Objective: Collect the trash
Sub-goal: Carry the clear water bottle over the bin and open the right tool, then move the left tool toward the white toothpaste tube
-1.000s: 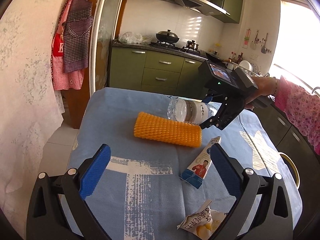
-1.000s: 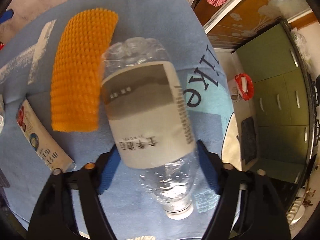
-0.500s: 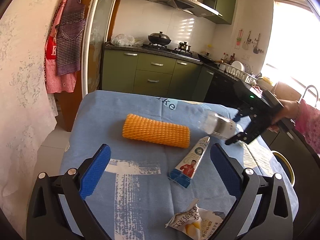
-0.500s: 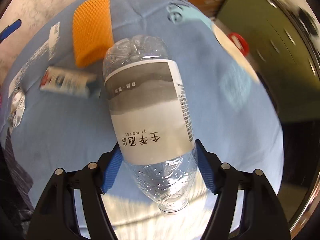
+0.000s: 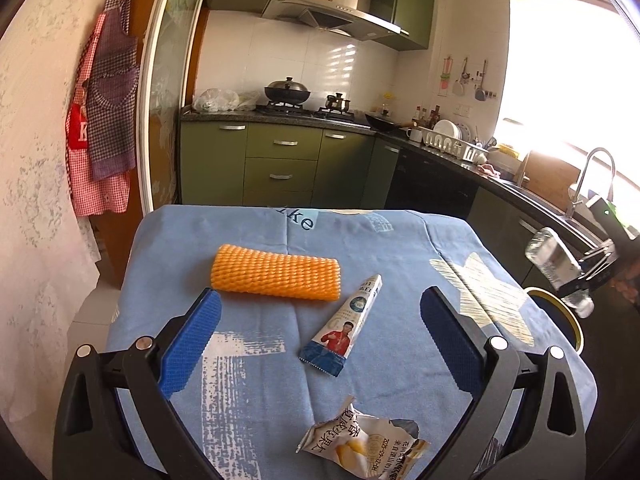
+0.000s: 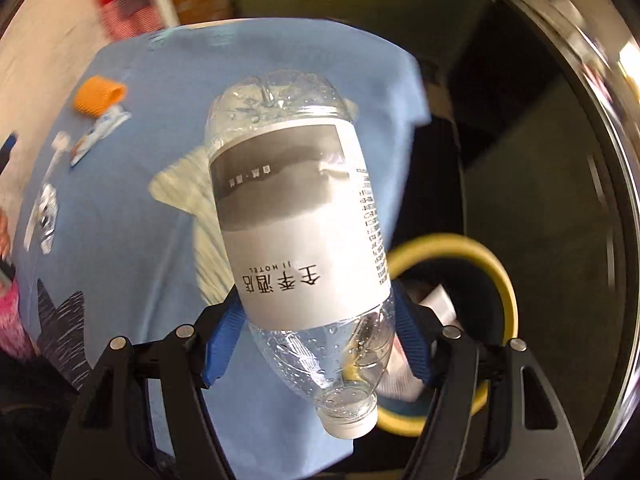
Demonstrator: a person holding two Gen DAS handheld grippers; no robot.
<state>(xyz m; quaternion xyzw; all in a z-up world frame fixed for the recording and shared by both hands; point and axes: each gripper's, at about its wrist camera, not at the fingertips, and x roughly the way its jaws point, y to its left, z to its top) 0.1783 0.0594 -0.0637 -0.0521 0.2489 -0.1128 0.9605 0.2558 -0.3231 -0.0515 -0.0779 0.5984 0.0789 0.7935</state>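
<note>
Our right tongs (image 6: 316, 344) clamp the plastic bottle (image 6: 296, 216) beside the worktop (image 5: 360, 240), over the yellow-rimmed bin (image 6: 492, 264). We should centre it above the opening before releasing. Our left tongs (image 5: 320, 340) gape empty.

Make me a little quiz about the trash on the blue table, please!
1. True or false: the right claw is shut on the plastic bottle.
2. What colour is the rim of the bin beside the table?
3. Which lies between the left claw's fingers in its view: A) foam net, B) toothpaste tube, C) snack wrapper?

Key: 1 true; 2 yellow; 3 B.
</note>
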